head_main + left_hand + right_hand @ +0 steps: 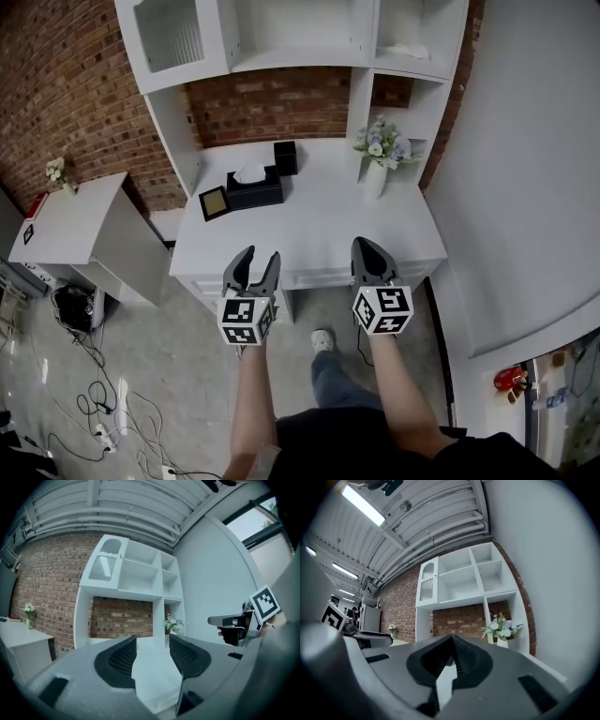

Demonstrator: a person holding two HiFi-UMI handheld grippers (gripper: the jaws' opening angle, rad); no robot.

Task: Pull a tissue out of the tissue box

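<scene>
A black tissue box (254,187) with a white tissue (249,172) sticking out of its top stands at the back left of the white desk (328,225). Both grippers hover at the desk's front edge, well short of the box. My left gripper (259,257) is open, its jaws spread with nothing between them; in the left gripper view (153,648) only the desk shows between the pads. My right gripper (367,247) is shut, its tips meeting and empty (452,639). The box is hidden in both gripper views.
A small black cube container (286,157) stands behind the tissue box, a framed picture (214,202) leans at its left. A white vase of flowers (379,157) stands at the desk's back right. White shelves (281,37) rise above. A side table (75,230) stands left.
</scene>
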